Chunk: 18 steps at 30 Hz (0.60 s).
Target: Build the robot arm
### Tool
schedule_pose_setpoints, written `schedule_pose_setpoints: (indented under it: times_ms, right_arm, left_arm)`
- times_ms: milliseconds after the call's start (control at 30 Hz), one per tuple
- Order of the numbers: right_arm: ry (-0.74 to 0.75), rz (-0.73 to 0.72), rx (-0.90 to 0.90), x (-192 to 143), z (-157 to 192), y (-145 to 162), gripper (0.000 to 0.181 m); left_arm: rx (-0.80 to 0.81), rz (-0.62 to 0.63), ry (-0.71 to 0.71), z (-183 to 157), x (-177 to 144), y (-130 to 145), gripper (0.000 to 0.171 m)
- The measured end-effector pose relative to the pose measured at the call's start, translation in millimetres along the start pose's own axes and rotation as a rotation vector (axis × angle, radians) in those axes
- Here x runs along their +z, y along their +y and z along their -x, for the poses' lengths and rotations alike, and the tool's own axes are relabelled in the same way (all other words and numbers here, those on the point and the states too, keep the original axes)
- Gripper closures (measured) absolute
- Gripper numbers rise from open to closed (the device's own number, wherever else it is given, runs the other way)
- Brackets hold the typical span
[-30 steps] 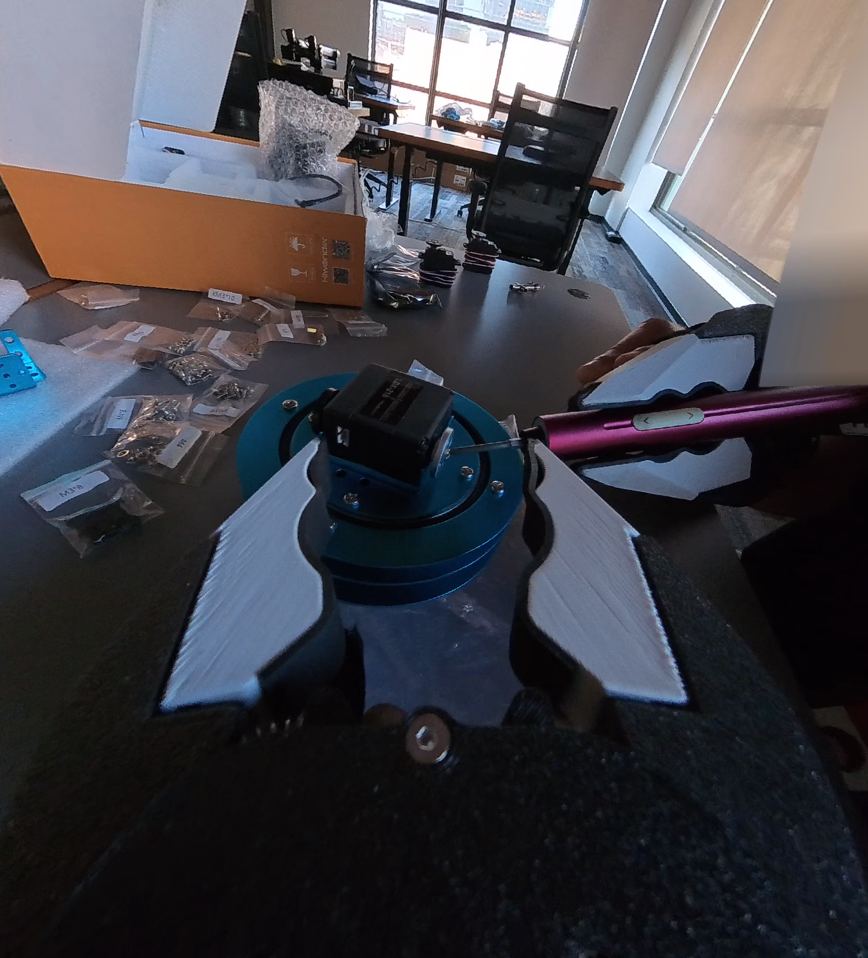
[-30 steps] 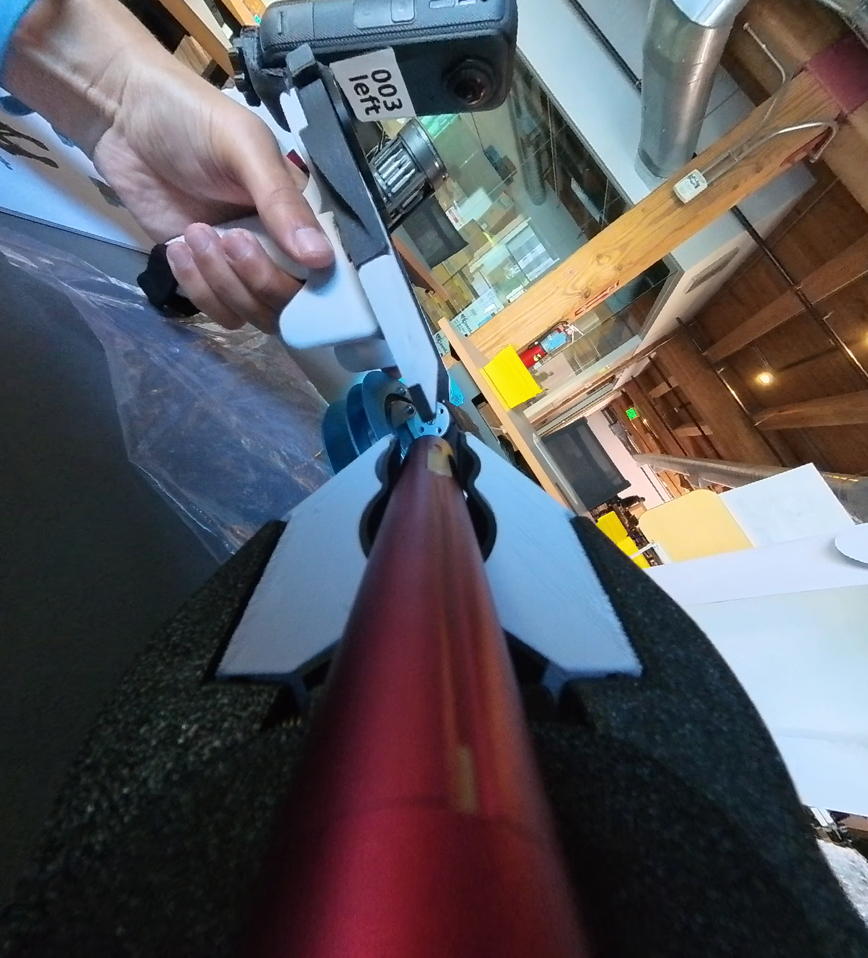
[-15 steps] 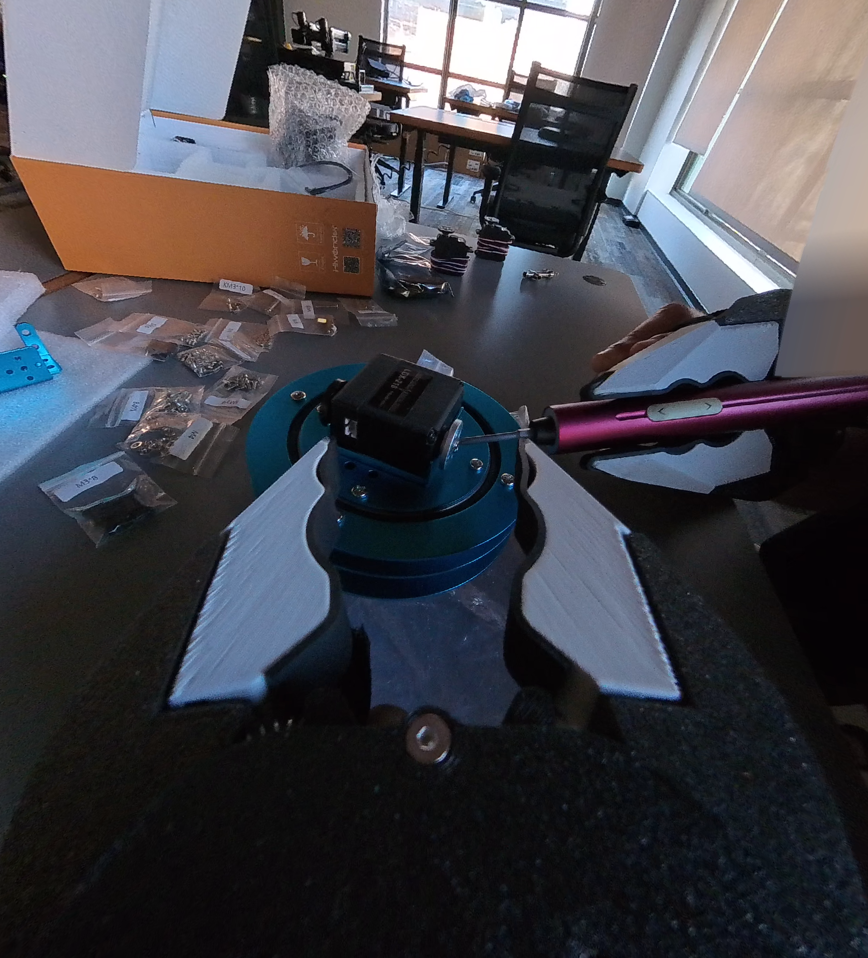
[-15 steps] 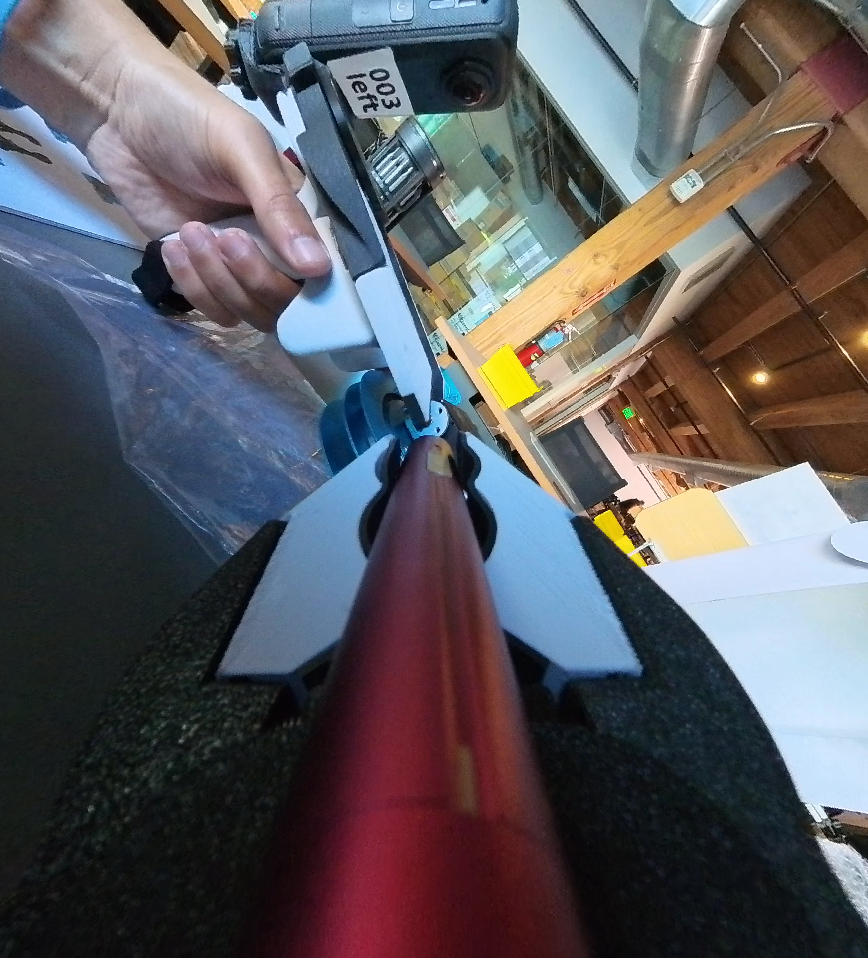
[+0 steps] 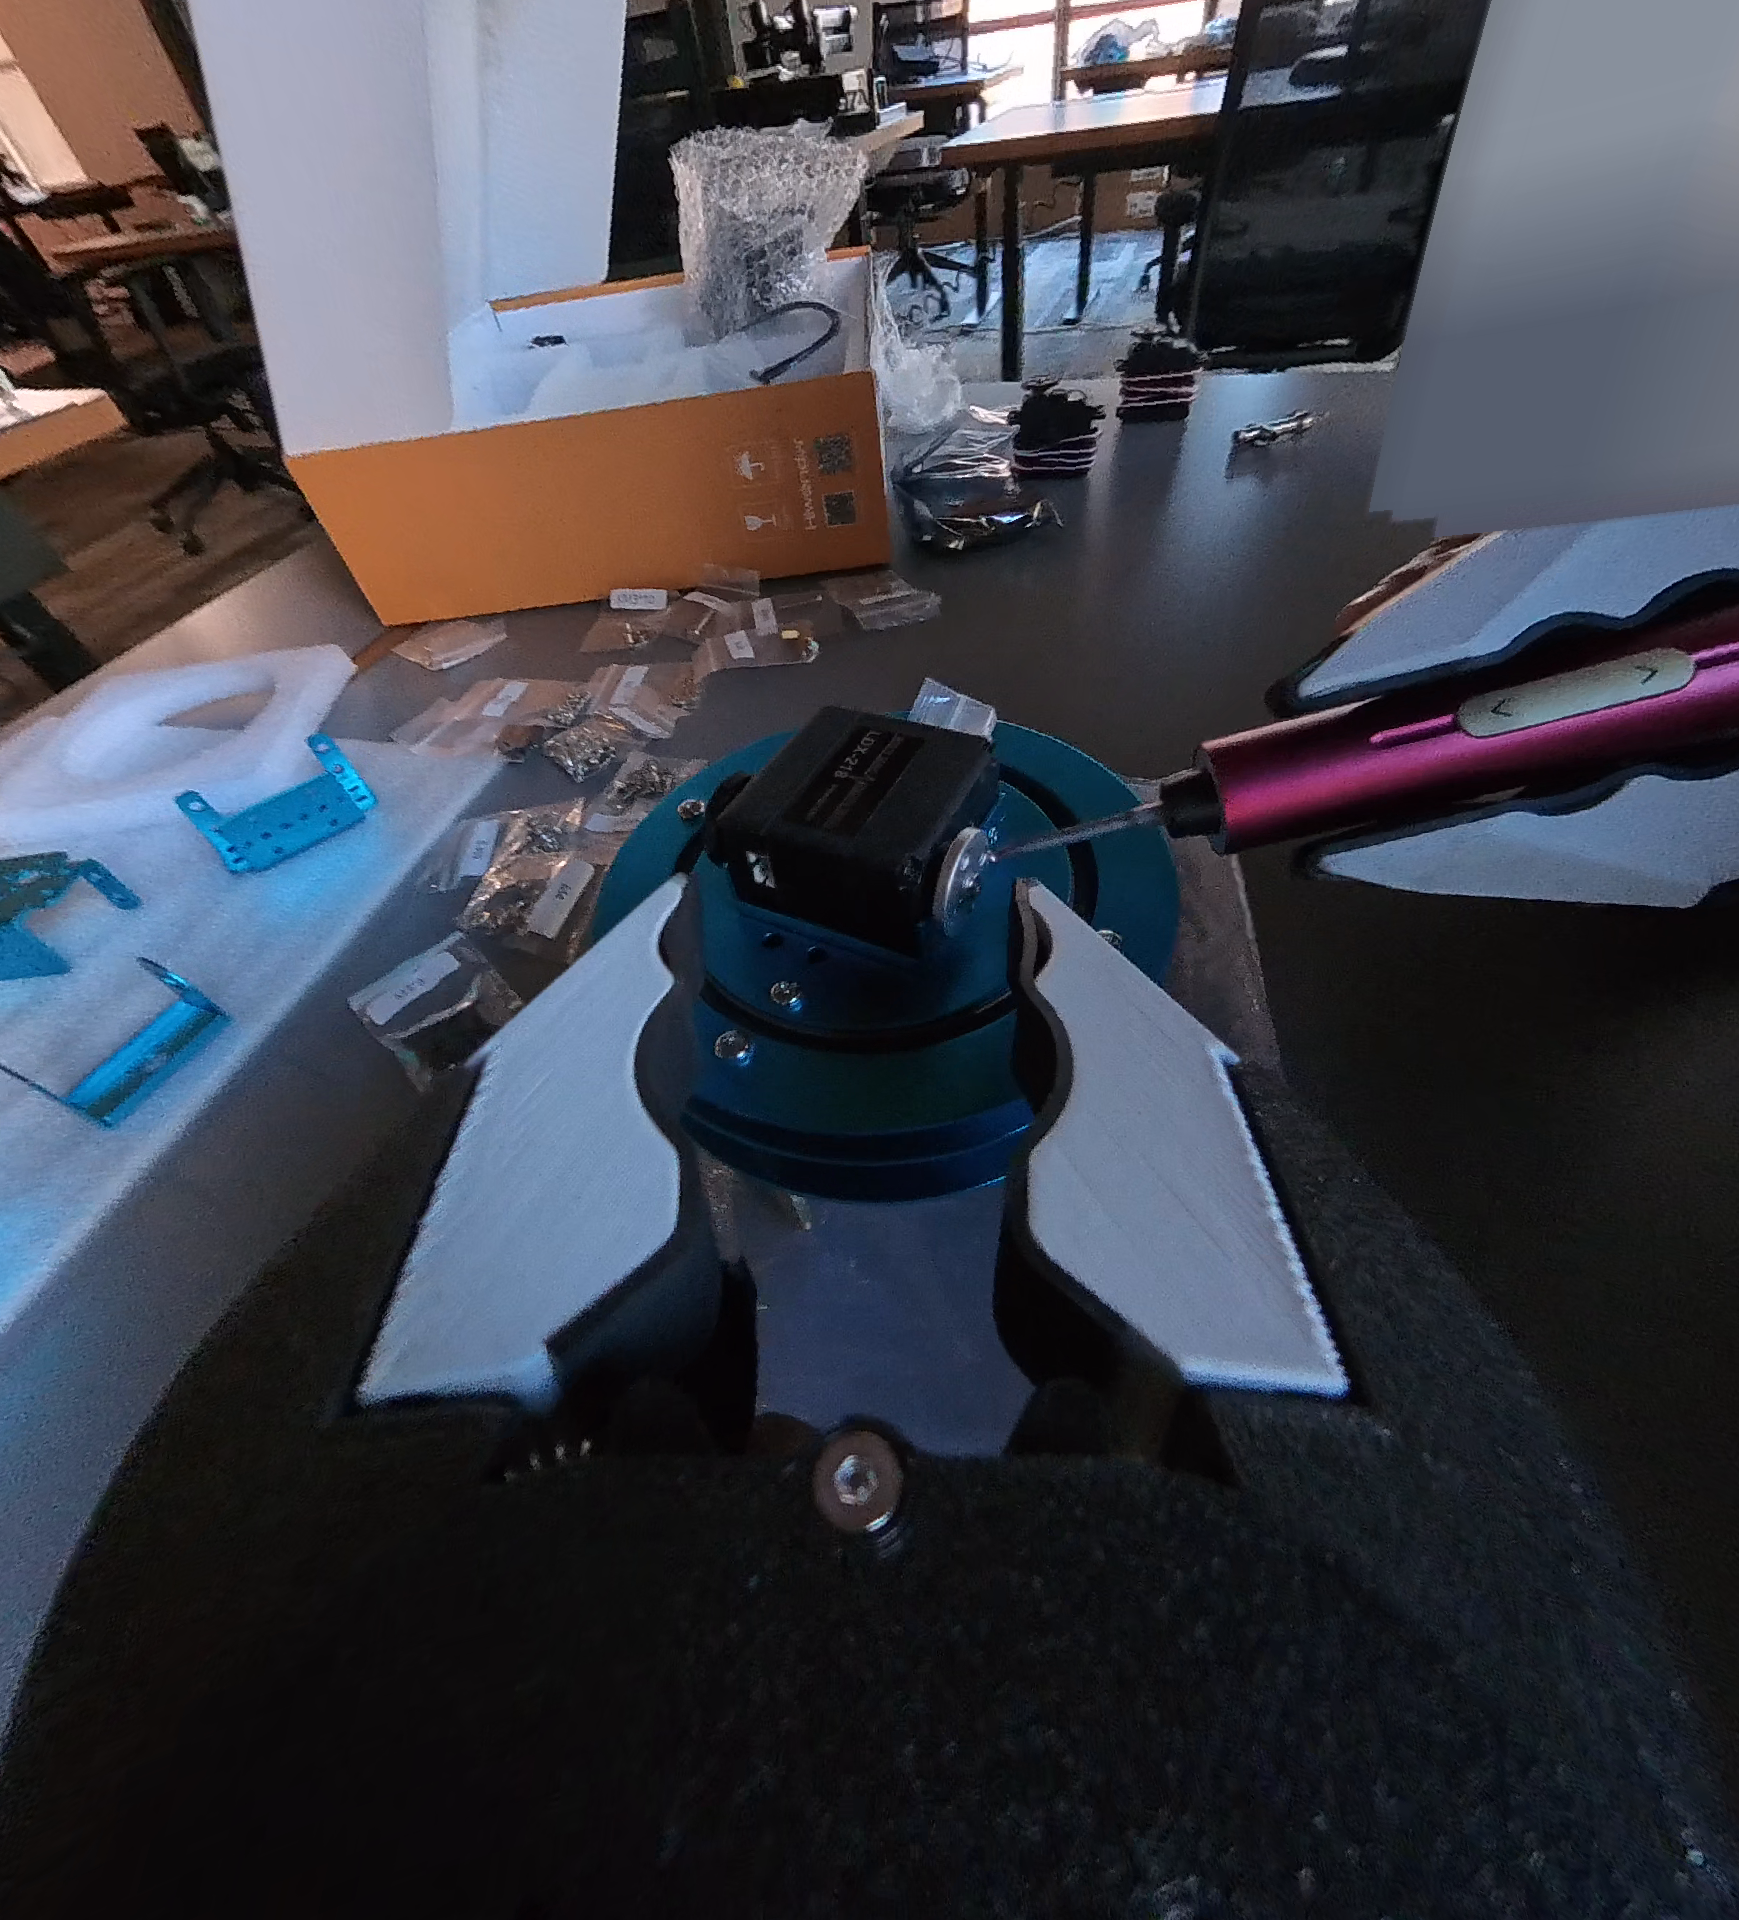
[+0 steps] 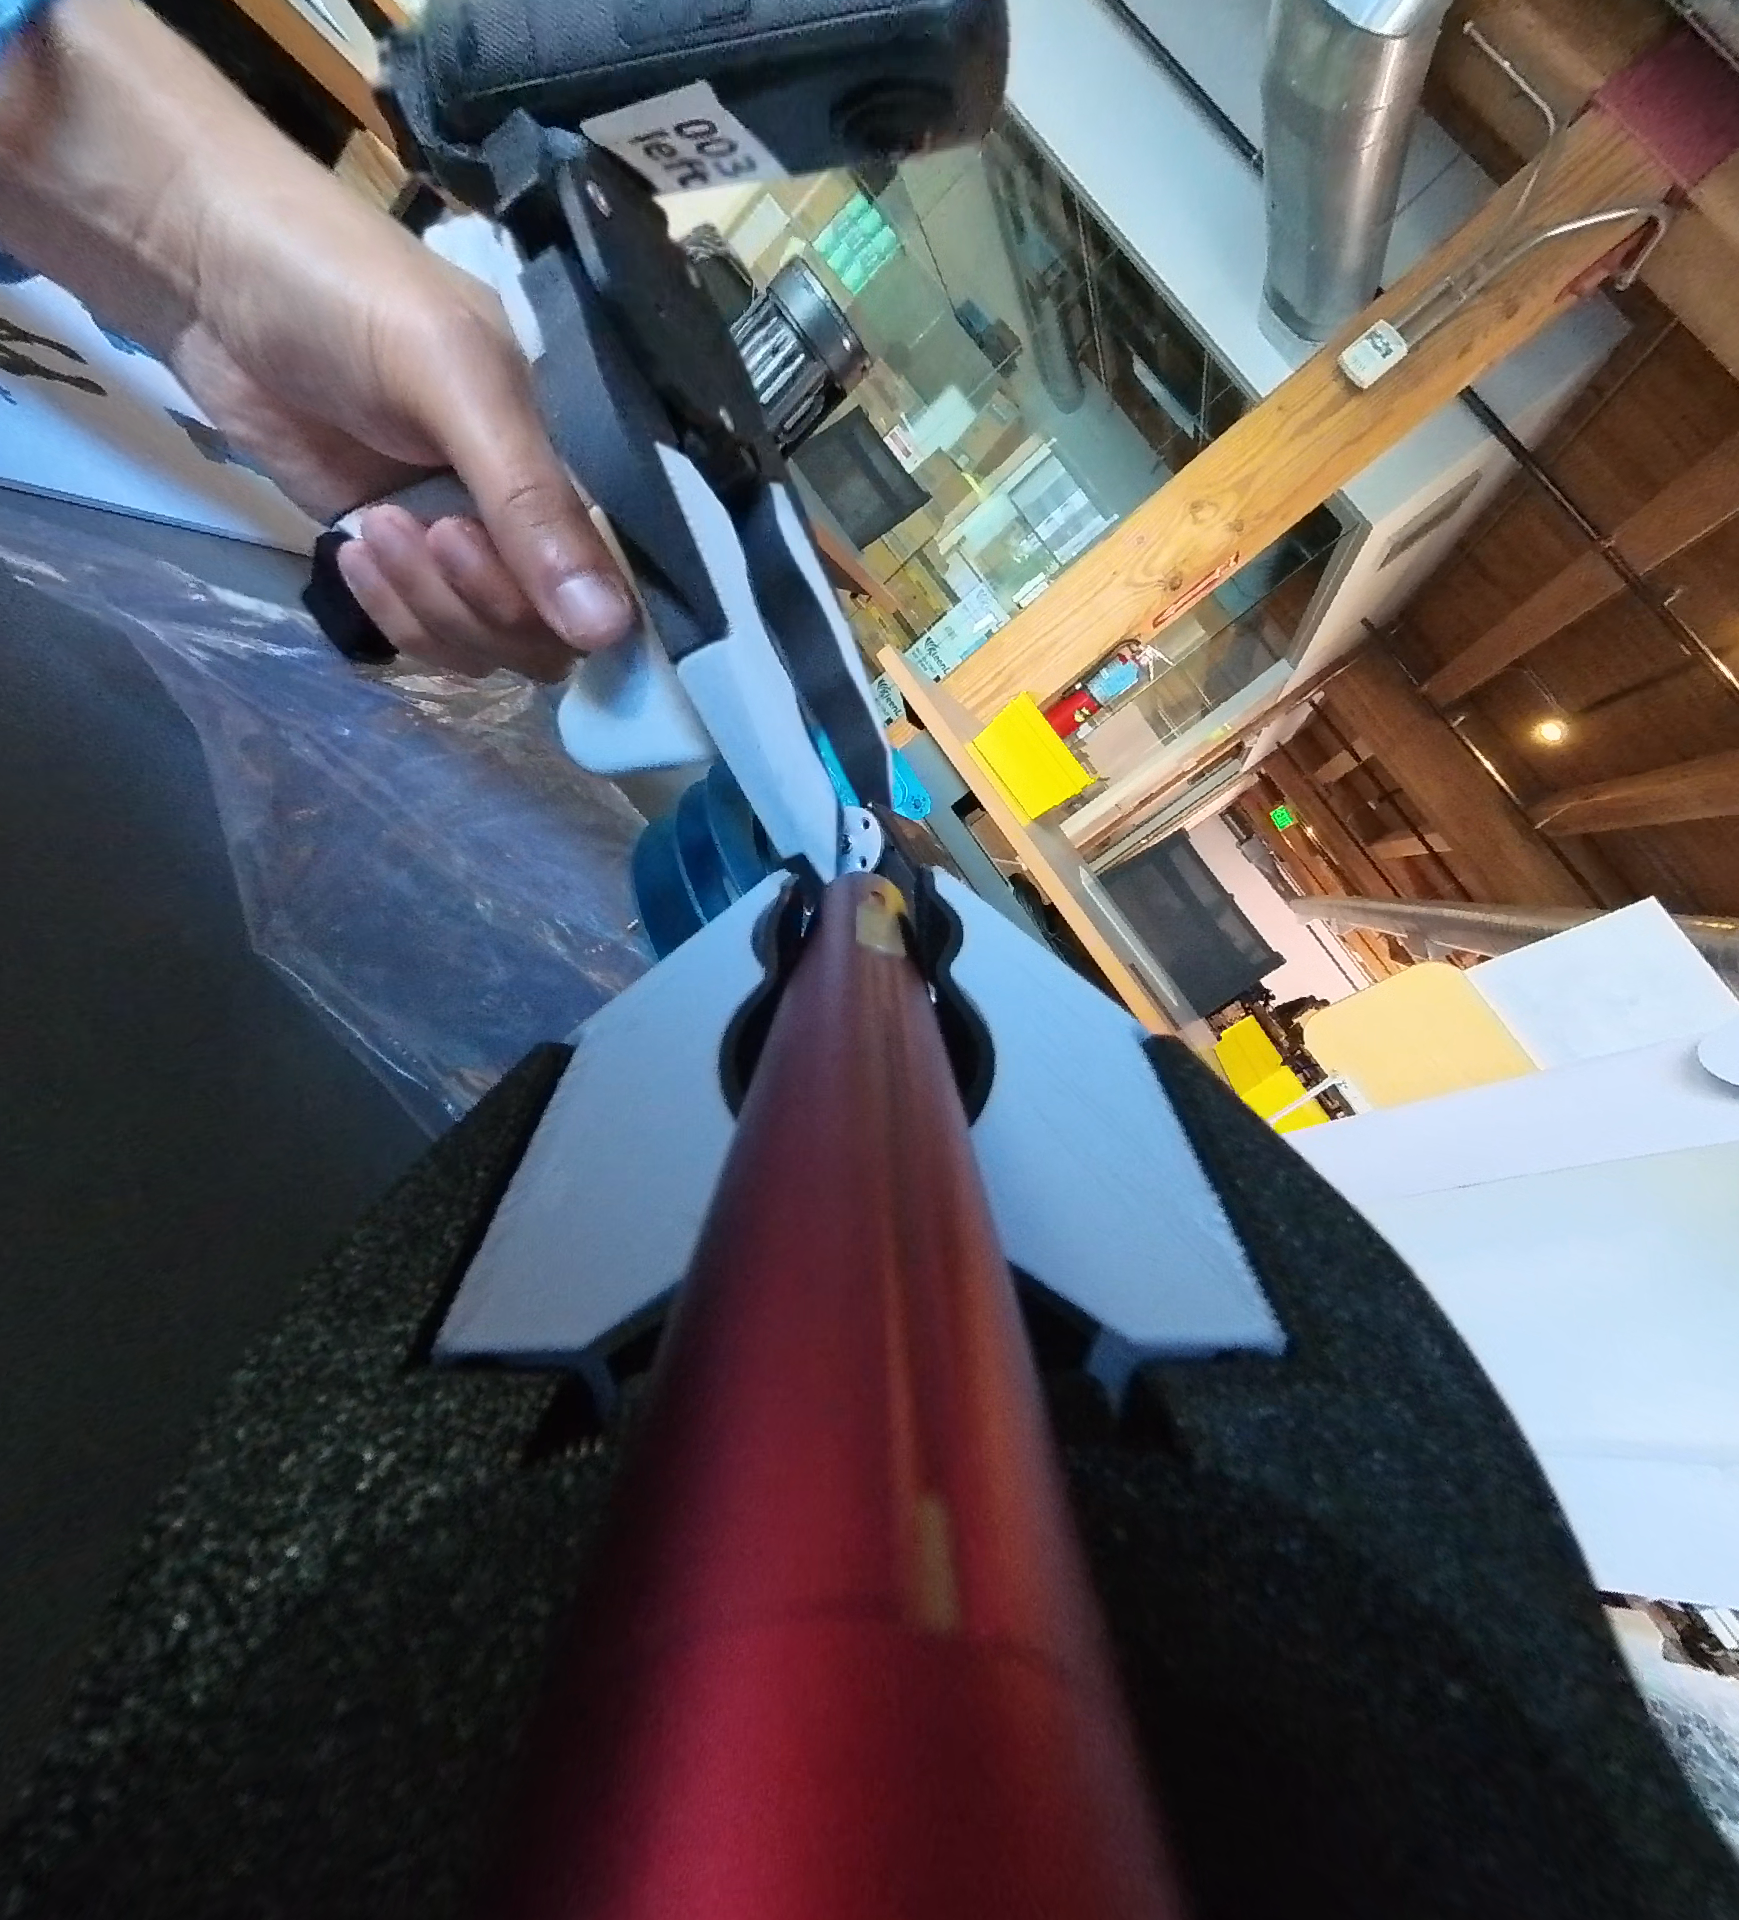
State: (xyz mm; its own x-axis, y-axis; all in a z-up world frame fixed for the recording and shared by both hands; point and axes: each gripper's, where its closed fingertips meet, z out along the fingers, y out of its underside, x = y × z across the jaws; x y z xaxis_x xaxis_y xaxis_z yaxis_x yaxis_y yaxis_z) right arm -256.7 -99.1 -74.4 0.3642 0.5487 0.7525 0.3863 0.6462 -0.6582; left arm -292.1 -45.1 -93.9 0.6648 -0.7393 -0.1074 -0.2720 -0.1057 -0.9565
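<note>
The left claw (image 5: 849, 914) grips the raised blue hub of a round blue base (image 5: 886, 1029), one finger on each side. The base rests on a clear plastic sheet (image 6: 397, 790) on the dark table (image 5: 1530, 1091). A black servo (image 5: 849, 810) sits tilted on top of the hub, with a white horn disc (image 5: 960, 871) on its right face.

The right claw (image 6: 860, 883) is closed on a magenta screwdriver (image 5: 1509, 753), which lies along its fingers. The driver's thin bit (image 5: 1073, 831) reaches leftward and its tip meets the horn disc.

Left of the base lie small bags of screws (image 5: 532, 894) and, farther left, blue brackets (image 5: 267, 805) on white foam (image 5: 34, 1143). An open orange box (image 5: 584, 499) stands at the far side of the table.
</note>
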Motion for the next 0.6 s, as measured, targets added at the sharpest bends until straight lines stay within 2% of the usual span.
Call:
schedule_pose_setpoints:
  times_ms: [267, 600]
  right_arm:
    - [-0.014, 0.006, -0.003, 0.7, 3.3, 0.5, 0.16]
    - [-0.022, 0.01, -0.003, 1.7, 4.9, 1.6, 0.16]
  left_arm:
    - [0.086, 0.022, -0.074, 3.4, 0.9, -0.1, 0.118]
    - [0.148, 0.04, -0.097, 2.7, -1.7, -1.2, 0.119]
